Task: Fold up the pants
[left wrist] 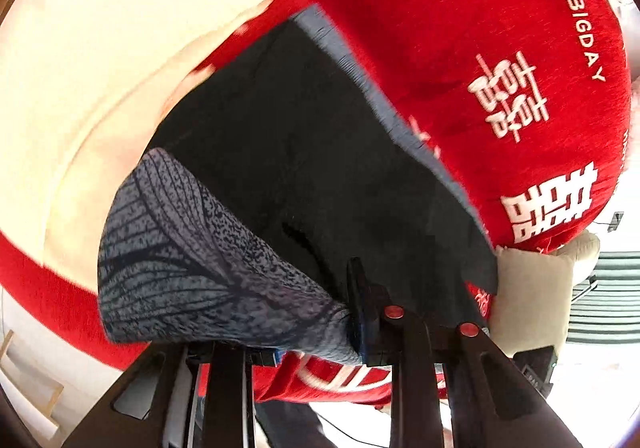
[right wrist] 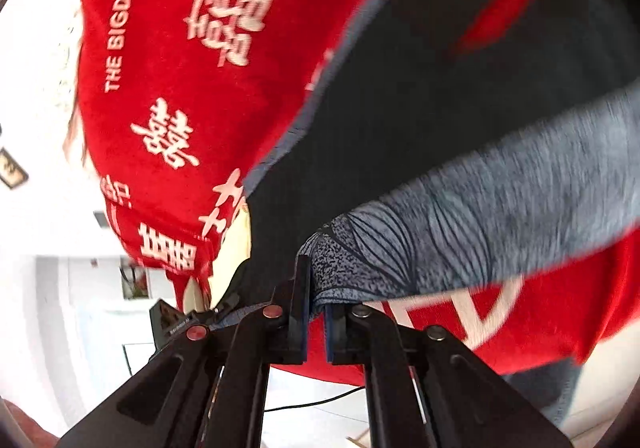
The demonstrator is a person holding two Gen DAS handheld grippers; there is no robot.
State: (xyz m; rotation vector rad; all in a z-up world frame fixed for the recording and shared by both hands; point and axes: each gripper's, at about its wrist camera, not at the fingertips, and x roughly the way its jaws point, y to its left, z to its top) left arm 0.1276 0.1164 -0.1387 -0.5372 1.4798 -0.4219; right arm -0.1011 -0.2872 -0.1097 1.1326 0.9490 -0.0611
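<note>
In the left wrist view, a cream blanket [left wrist: 100, 88] fills the upper left of the frame, lying over a red bedspread [left wrist: 460, 48] printed with white characters and "THE BIGDAY". The pants [left wrist: 312, 168], dark with a grey patterned waistband, run from the centre down to the bottom of the frame. There the left hand-held gripper [left wrist: 360, 328] pinches the gathered grey fabric between its blue-padded fingers. A cream cushion [left wrist: 528, 300] sits at the lower right.

In the right wrist view, the red bedspread [right wrist: 180, 88] covers the left and centre of the frame, the dark pants [right wrist: 400, 108] the upper right. At bottom centre the right hand-held gripper [right wrist: 316, 324] is pressed together on the grey waistband edge, and the fabric stretches away toward the right edge.
</note>
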